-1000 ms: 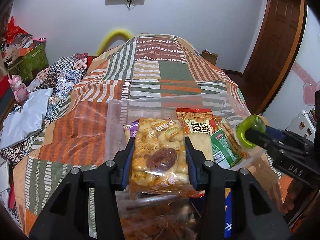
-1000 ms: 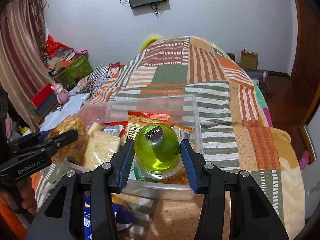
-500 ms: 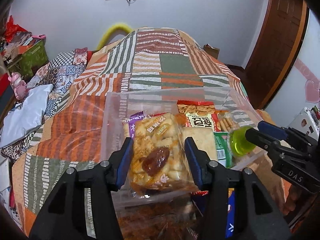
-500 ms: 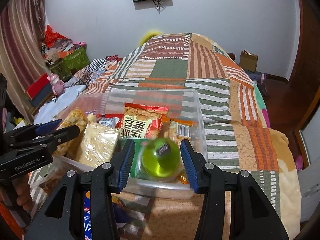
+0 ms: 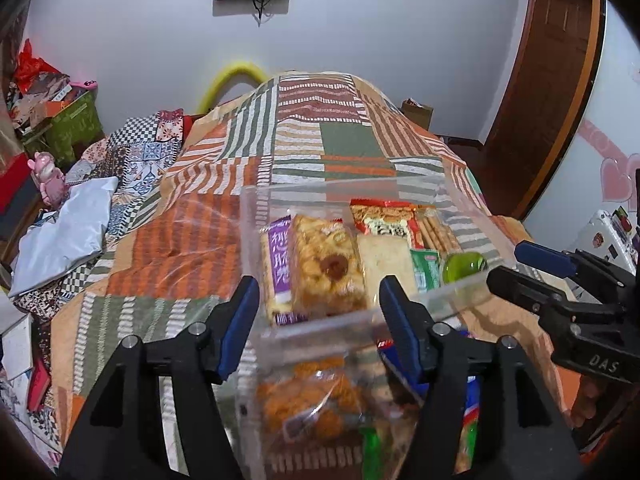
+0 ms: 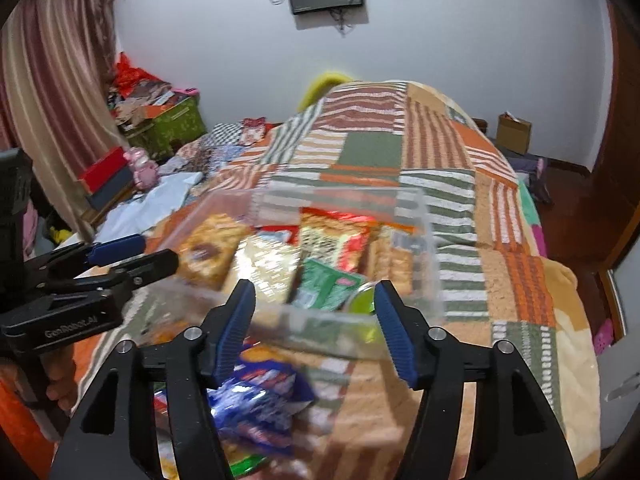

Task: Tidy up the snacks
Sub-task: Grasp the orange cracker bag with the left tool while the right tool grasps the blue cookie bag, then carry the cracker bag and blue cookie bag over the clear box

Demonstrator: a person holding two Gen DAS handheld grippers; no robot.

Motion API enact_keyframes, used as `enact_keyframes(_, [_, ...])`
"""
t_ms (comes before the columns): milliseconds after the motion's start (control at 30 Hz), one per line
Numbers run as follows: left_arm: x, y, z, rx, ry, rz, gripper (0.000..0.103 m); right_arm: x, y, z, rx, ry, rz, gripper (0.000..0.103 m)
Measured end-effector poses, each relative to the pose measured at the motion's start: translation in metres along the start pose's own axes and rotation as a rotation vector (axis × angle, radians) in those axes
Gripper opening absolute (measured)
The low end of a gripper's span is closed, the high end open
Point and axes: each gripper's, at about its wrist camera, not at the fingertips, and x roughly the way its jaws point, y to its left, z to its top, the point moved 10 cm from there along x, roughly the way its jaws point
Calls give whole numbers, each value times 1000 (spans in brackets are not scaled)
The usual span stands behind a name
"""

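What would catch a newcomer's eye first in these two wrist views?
The clear plastic bin on the patchwork bedspread, packed with snack packs side by side, a round green jelly cup at its near right corner. Both grippers, left gripper and right gripper, hang just short of the bin's near wall, jaws opening and empty. More loose packs lie on the bed below them.

A clear plastic bin (image 5: 256, 216) is seen on a patchwork bedspread (image 5: 320, 144). Packed inside it are a biscuit packet with a dark centre (image 5: 326, 268), a purple packet (image 5: 276, 264) to its left, a pale packet (image 5: 386, 258), a red packet (image 5: 384, 216) and a green jelly cup (image 5: 462, 266). The left gripper (image 5: 316, 312) is held at the bin's near wall, its jaws opening with nothing pressed between them. The right gripper (image 5: 524, 264) is seen at the right edge. More snack packets (image 5: 316, 404) lie blurred in front of the bin.
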Motion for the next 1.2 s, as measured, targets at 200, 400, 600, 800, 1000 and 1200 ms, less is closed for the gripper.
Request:
enact_keyframes(200, [-5,15,-28,-4,39,21,69,10,31,-20,-58,46,26,72])
enact_keyframes(400, [8,23,-59,-42,127,0,69,32,46,-41,-94,128,37,72])
enact_keyframes(600, [19,14,-70,-61,156,-27,75,35,32,-57,-76,165,21,72])
enact_keyframes(800, [26,-5,-72,-37,175,-60,84,33,12,-71,-28,194,12,72])
enact_keyframes(1000, [42,-4,-82,-18,192,-12,89,39,12,-76,-26,217,38,80])
enact_keyframes(1200, [49,1,-86,-35,185,-1,90,47,14,-86,-43,253,52,82])
